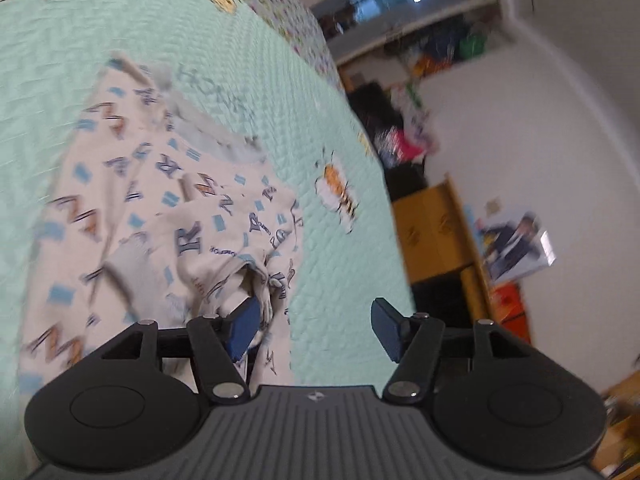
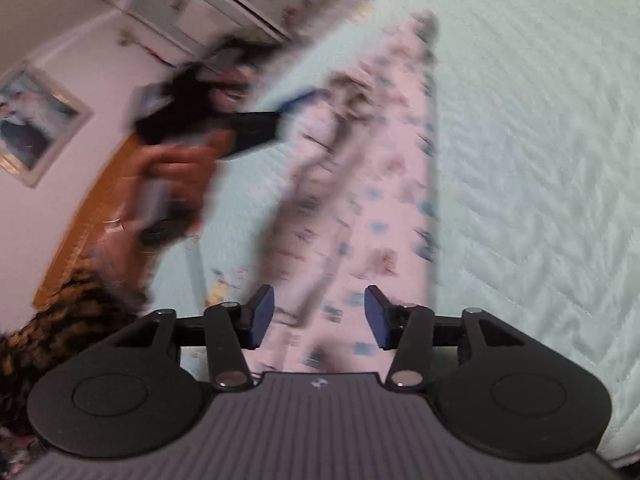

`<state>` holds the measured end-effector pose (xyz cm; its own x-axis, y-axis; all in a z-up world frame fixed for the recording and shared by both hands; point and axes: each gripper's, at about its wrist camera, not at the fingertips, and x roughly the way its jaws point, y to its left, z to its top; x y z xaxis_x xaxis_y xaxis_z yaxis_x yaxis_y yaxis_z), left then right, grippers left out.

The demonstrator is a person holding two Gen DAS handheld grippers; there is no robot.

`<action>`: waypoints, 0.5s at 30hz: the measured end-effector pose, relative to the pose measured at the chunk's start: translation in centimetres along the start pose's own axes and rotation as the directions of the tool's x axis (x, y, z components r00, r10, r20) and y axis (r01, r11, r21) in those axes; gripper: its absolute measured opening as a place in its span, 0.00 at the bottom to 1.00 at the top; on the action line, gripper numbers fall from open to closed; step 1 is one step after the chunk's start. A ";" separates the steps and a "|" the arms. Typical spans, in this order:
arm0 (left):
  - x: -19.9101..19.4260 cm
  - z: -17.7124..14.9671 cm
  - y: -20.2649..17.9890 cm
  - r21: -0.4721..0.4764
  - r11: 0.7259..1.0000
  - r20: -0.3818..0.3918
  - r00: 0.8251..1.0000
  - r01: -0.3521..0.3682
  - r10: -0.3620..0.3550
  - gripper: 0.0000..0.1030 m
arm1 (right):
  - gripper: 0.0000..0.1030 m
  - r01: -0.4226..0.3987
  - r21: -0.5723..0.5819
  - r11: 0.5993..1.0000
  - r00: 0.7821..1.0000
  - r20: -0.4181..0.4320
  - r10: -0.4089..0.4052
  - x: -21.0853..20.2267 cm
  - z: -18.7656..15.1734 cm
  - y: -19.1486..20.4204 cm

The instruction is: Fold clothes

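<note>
A white garment [image 1: 160,220] printed with blue letters and small blue rectangles lies rumpled on a mint-green quilted bedspread [image 1: 280,80] with bee pictures. My left gripper [image 1: 316,328] is open just above the garment's near edge. A fold of cloth rests beside its left pad [image 1: 244,328], and nothing is pinched. In the right wrist view the same garment [image 2: 360,200] stretches away as a long strip over the bedspread [image 2: 520,160]. My right gripper [image 2: 320,316] is open above its near end. A blurred hand [image 2: 172,176] holds the other tool at the garment's far left side.
The bed's edge runs down the right of the left wrist view, with a yellow-brown cabinet [image 1: 432,232], a pile of clothes [image 1: 404,140] and a picture [image 1: 516,244] beyond it. A framed picture [image 2: 32,128], a wooden board [image 2: 92,220] and a patterned sleeve [image 2: 60,328] are at left.
</note>
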<state>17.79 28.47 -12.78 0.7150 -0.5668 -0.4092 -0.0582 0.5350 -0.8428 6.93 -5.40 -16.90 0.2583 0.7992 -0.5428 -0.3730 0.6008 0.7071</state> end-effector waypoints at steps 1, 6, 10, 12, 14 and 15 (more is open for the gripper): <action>-0.9 -0.3 0.4 -0.013 1.000 0.020 1.000 -0.004 0.004 0.62 | 0.46 0.018 0.006 1.000 1.000 -0.014 -0.018 0.4 -0.1 -0.4; -3.5 -1.4 1.8 -0.032 0.989 0.115 0.983 -0.141 0.144 0.62 | 0.47 0.011 -0.011 1.000 1.000 0.018 -0.010 -0.1 0.2 0.4; -2.2 -1.2 2.5 -0.064 0.980 0.092 0.977 -0.187 0.192 0.62 | 0.47 -0.001 -0.059 0.998 0.998 0.067 0.005 -0.8 0.4 1.7; -1.6 -0.8 2.8 -0.098 0.978 0.111 0.975 -0.182 0.192 0.62 | 0.47 -0.014 -0.072 0.997 0.995 0.093 0.021 -0.9 0.6 2.1; -1.2 -0.5 2.9 -0.116 0.979 0.136 0.973 -0.169 0.184 0.62 | 0.48 -0.010 -0.066 0.998 0.996 0.093 0.016 -0.5 0.9 2.0; -1.0 -0.4 2.9 -0.119 0.979 0.140 0.973 -0.169 0.185 0.62 | 0.48 -0.007 -0.062 0.998 0.996 0.093 0.013 -0.3 1.1 1.9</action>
<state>16.63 30.29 -14.95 0.7824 -0.3649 -0.5046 -0.2601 0.5447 -0.7973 7.09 -4.52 -14.89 0.3353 0.8052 -0.4891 -0.4295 0.5927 0.6813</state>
